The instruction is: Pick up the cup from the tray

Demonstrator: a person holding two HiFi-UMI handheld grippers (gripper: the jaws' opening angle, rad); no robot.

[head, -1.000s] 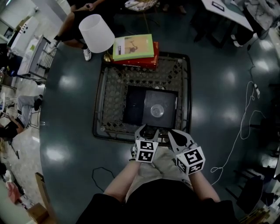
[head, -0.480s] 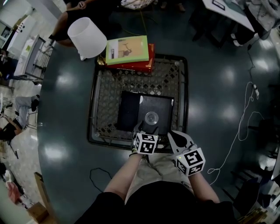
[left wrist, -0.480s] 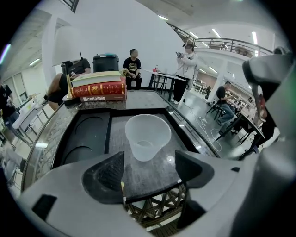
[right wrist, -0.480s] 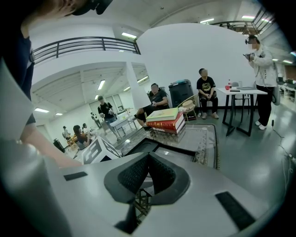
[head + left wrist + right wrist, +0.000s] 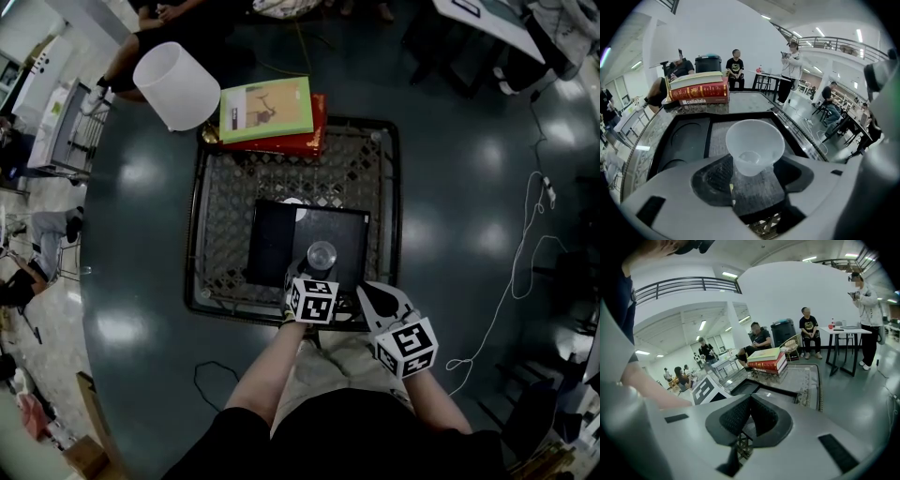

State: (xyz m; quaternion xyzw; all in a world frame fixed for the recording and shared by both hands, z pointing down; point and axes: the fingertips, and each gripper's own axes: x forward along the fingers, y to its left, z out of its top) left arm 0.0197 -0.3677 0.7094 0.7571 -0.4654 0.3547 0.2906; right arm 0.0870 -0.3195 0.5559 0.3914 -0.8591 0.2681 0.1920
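A clear plastic cup (image 5: 321, 255) (image 5: 752, 147) stands upright on the grey inner panel of a black tray (image 5: 272, 239) (image 5: 689, 136). The tray lies in a metal mesh basket (image 5: 225, 206). My left gripper (image 5: 314, 275) (image 5: 753, 165) reaches over the tray's near edge with the cup's lower part between its jaws. The jaws are closing, and both pads meet the cup's sides. My right gripper (image 5: 379, 298) (image 5: 750, 401) hangs just right of the left one, at the basket's near rim. Its pads touch each other with nothing between them.
Stacked books (image 5: 267, 111) (image 5: 765, 360) lie on the basket's far rim, beside a white lampshade (image 5: 173, 86). A white cable (image 5: 525, 262) trails over the dark floor to the right. People sit and stand behind the basket (image 5: 736, 65).
My left gripper has moved forward over the tray's near edge, so the cup now sits between its jaws. The right gripper has stayed where it was.
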